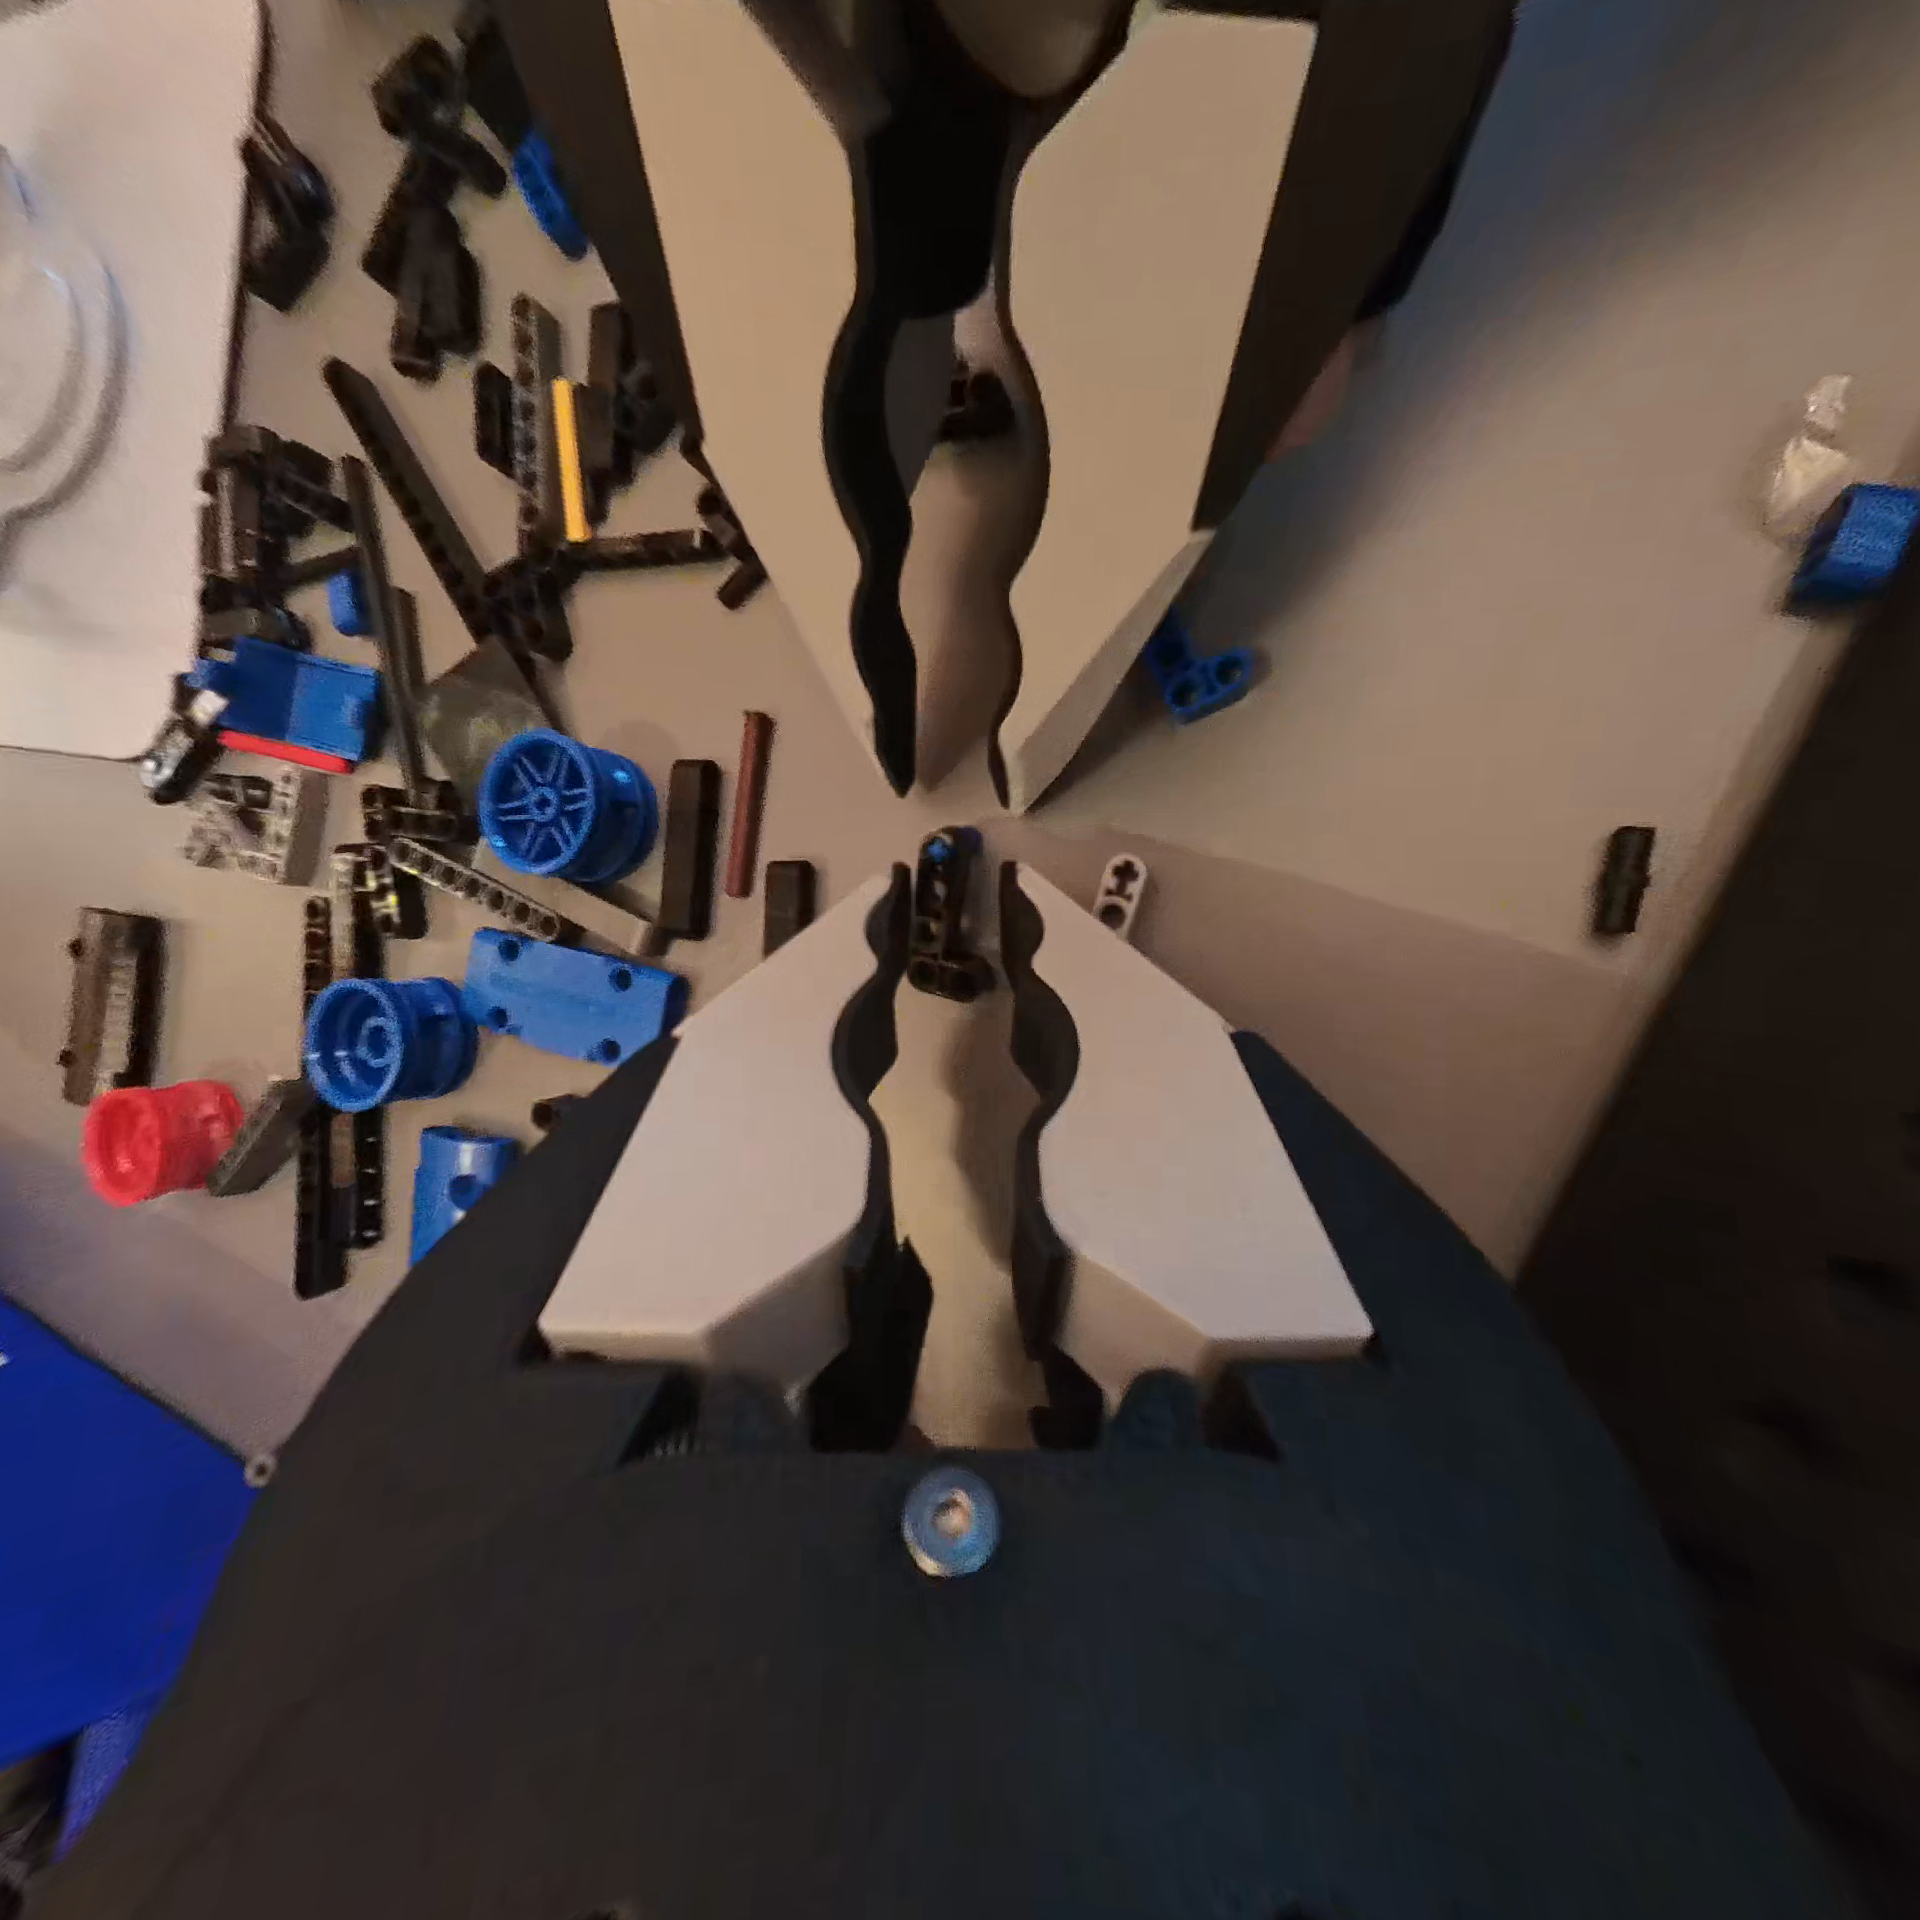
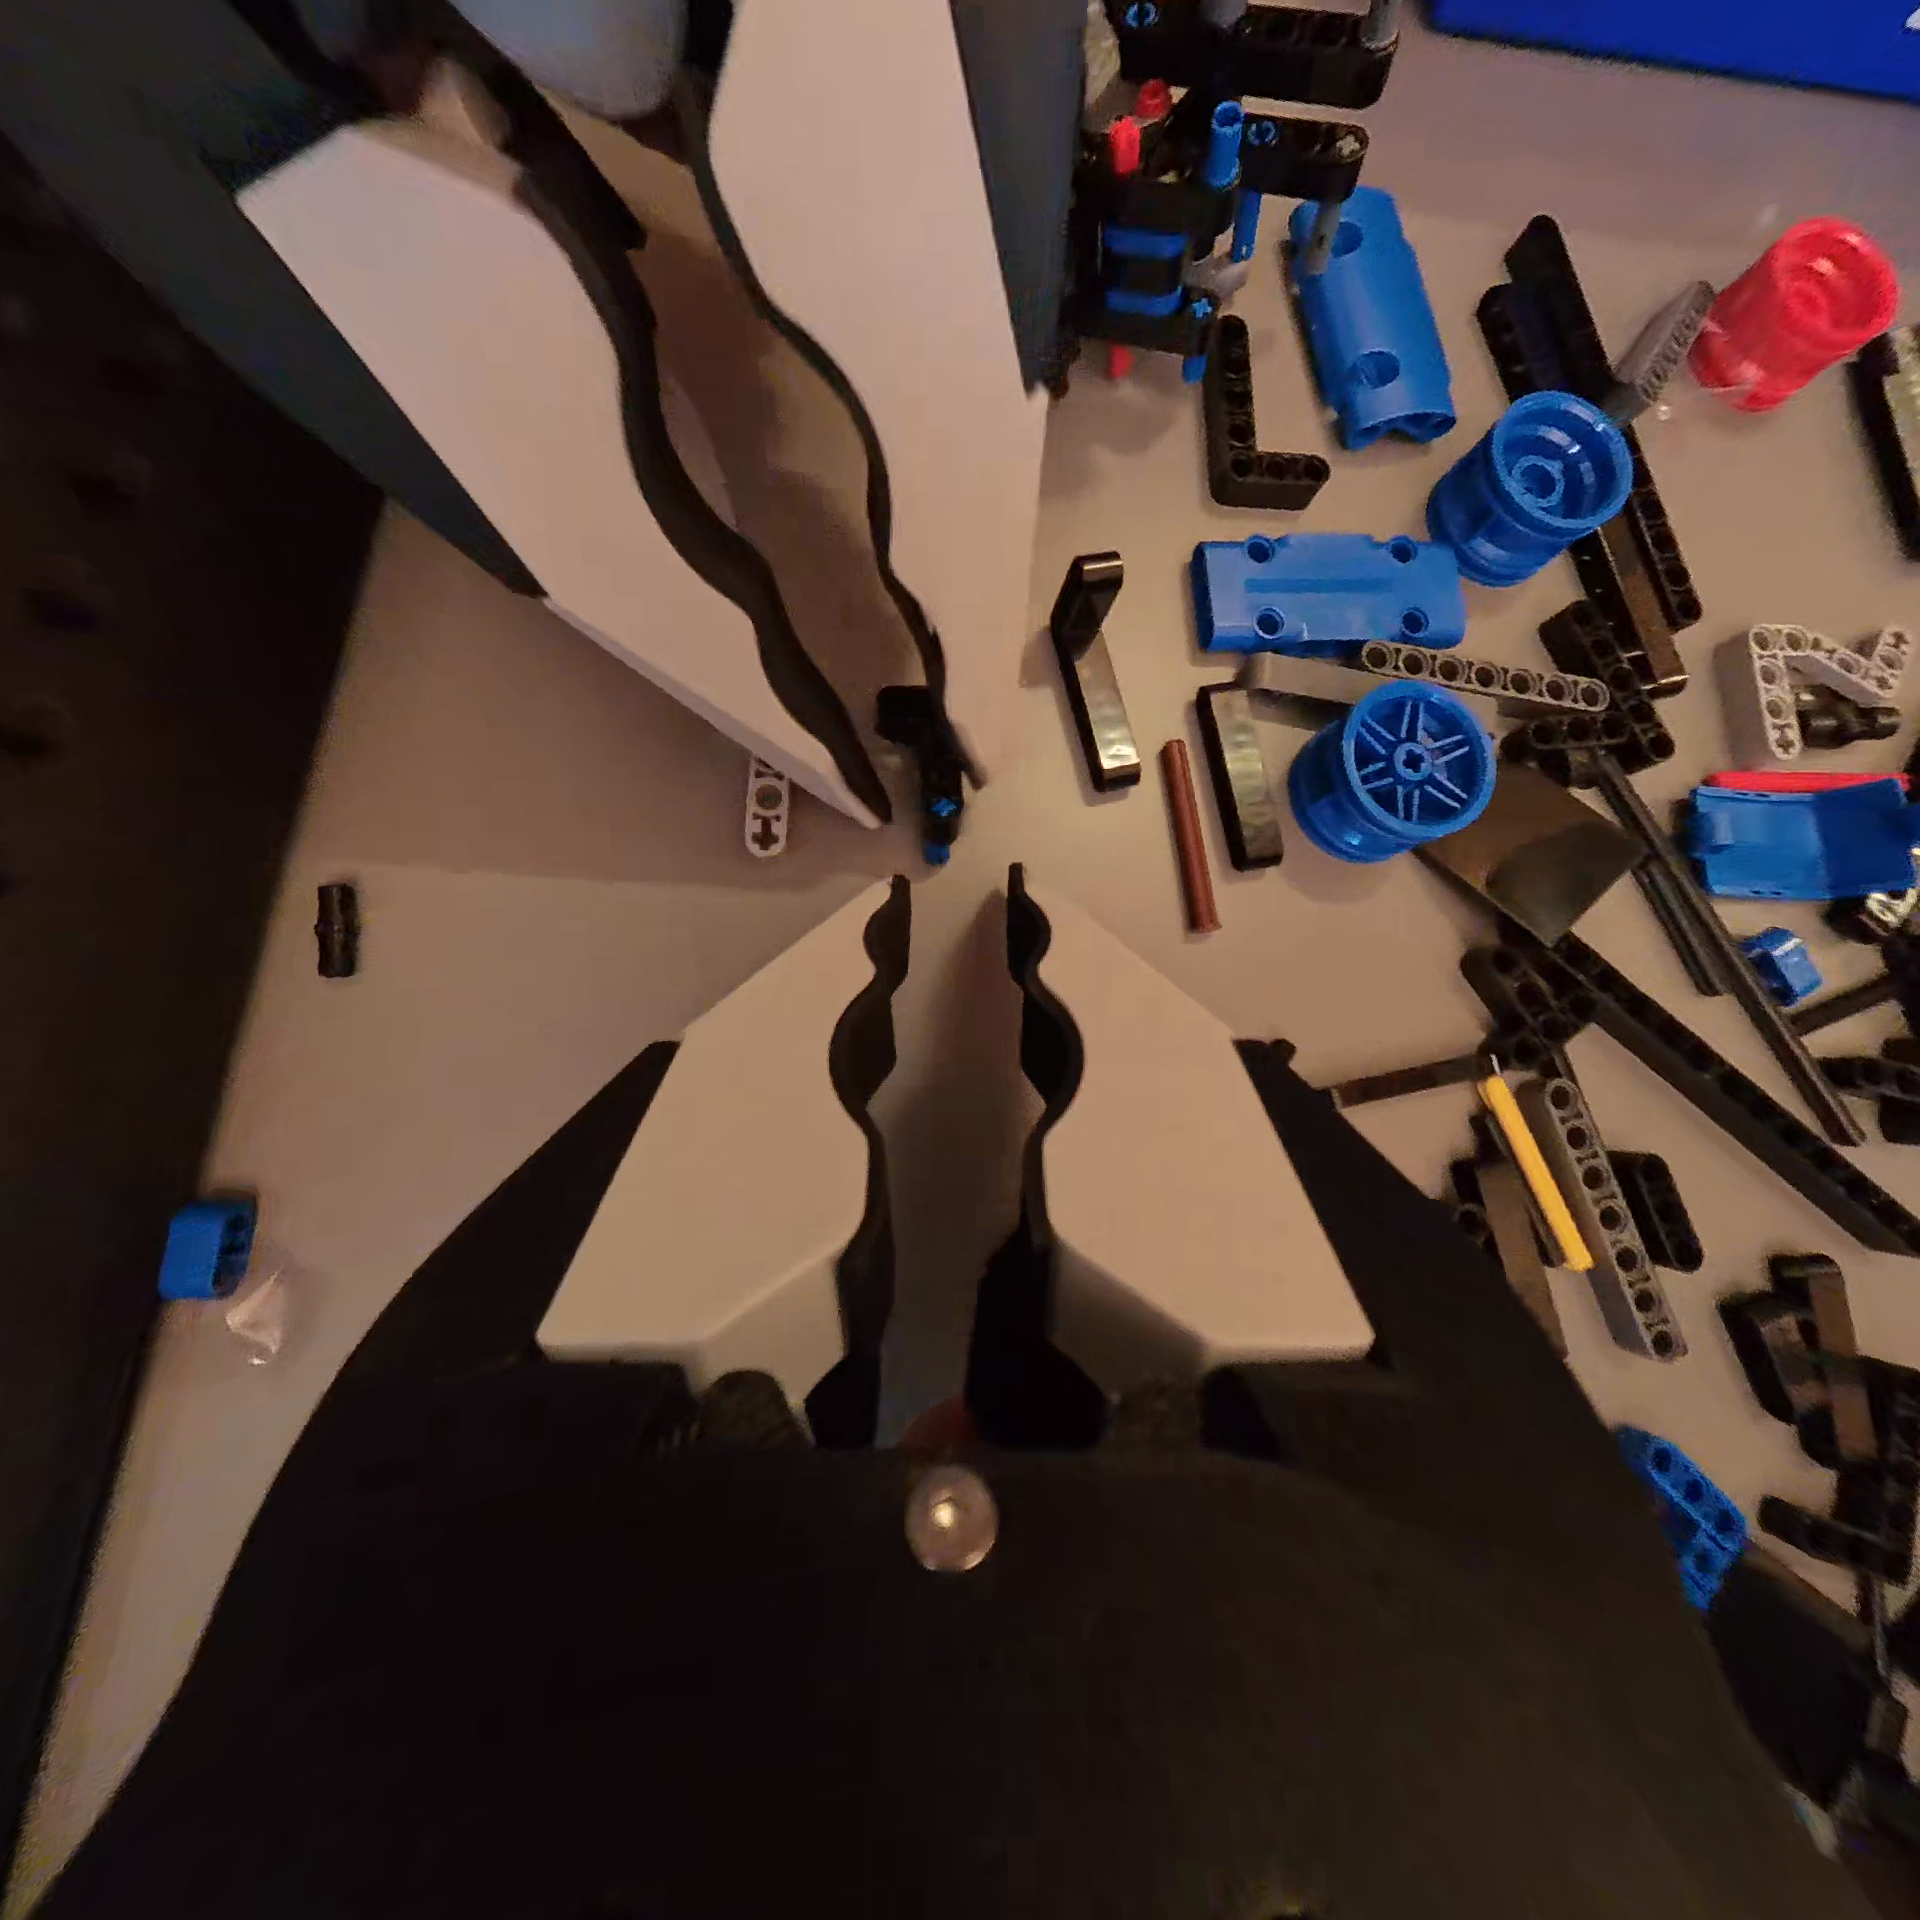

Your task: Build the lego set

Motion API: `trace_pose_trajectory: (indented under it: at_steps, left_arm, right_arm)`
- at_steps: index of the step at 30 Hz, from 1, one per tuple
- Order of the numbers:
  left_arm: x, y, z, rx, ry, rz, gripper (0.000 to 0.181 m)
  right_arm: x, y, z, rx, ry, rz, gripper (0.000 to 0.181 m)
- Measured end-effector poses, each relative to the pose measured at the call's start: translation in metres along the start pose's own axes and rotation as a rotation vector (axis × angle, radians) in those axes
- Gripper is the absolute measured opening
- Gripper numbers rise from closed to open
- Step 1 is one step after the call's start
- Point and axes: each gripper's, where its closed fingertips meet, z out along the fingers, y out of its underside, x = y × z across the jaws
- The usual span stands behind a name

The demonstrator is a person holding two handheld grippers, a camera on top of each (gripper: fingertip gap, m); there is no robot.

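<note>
Mid-assembly on grey bench: left gripper fingers closed on small black beam with blue pin. Right gripper fingers slightly apart, empty, tip-to-tip opposite. Loose pieces at left. Next, likely: careful alignment, then pressing pin home.

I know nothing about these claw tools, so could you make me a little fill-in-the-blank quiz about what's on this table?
1. The small black piece between the fingers of the left gripper has a ____ pin at its tip.
2. The right gripper has its fingers apart and holds ____.
3. The barrel-shaped piece lying beyond the blue wheels is coloured ____.

Missing words: blue; nothing; red.
</note>
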Motion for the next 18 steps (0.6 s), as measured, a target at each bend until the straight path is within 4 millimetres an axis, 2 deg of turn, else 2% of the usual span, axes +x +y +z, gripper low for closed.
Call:
trace_pose_trajectory:
  at_steps: [1, 5, 8, 11, 15, 18]
  left_arm:
    - [0.0, 0.001, 0.002, -0.004, 0.001, -0.005, 0.01]
    - [-0.007, -0.003, 0.002, 0.044, -0.029, -0.024, 0.008]
    - [-0.014, -0.019, -0.014, 0.193, -0.034, -0.069, 0.008]
    - [-0.021, -0.028, -0.029, 0.282, -0.064, -0.087, 0.008]
    - [-0.029, -0.032, -0.041, 0.333, -0.15, -0.058, 0.008]
    - [-0.029, -0.037, -0.051, 0.395, -0.169, -0.077, 0.008]
  right_arm:
    - [-0.001, -0.001, 0.001, 0.012, -0.01, 0.006, 0.016]
    - [-0.002, -0.005, -0.001, 0.045, -0.006, 0.011, 0.014]
    - [0.0, -0.014, -0.011, 0.111, 0.01, 0.026, 0.012]
    - [0.005, -0.035, -0.028, 0.232, 0.037, 0.057, 0.007]
    - [0.009, -0.048, -0.034, 0.284, 0.072, 0.089, 0.004]
    - [0.01, -0.054, -0.04, 0.326, 0.069, 0.127, 0.008]
